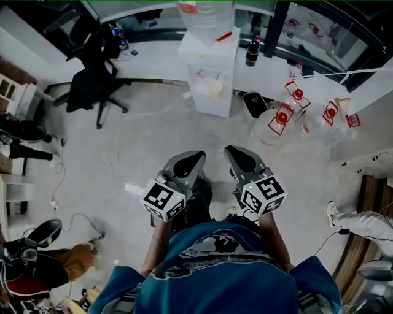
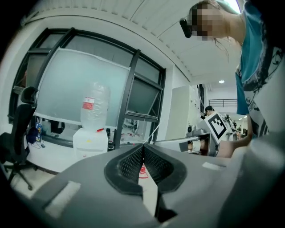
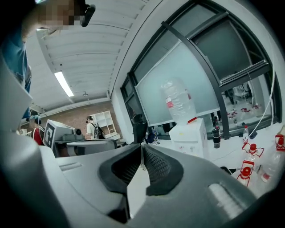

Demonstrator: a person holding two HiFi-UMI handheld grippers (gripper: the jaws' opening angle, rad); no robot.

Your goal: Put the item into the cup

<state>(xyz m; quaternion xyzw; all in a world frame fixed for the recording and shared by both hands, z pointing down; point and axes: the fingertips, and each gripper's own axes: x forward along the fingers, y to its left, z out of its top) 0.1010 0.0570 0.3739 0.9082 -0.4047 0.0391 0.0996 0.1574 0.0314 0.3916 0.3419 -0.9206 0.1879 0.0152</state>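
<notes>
- Farthest left, head view: black office chair (image 1: 92, 70) on pale floor (image 1: 147, 141), drawn up to a white counter (image 1: 153, 66).
- Below the chair: thin cable (image 1: 59, 178) trailing across the floor.
- Left gripper (image 2: 143, 149): held low in front of the body, pointing away from it. Jaws together at the tips, nothing between the pads. Marker cube (image 1: 164, 200) at its near end.
- Centre bottom: teal shirt (image 1: 215, 276) of the person holding both tools.
- Centre top: white water dispenser (image 1: 212, 70) against the counter, with a clear bottle (image 1: 206, 12) upended on top and a small red piece (image 1: 224, 36) lying beside the bottle's neck.
- Right gripper (image 3: 141, 149): level with the left one, just beside it and not touching. Jaws closed tip to tip, empty. Second cube (image 1: 264, 195) at its near end.
- Right of the dispenser: black flask (image 1: 252, 52) upright on the counter.
- Further right, on the floor: clear jugs (image 1: 281, 119) with red labels, grouped close together.
- Far right: white shoe (image 1: 332, 213) and pale trouser leg (image 1: 368, 222) of another person.
- Item and cup: not made out in any view, so their place cannot be told.
</notes>
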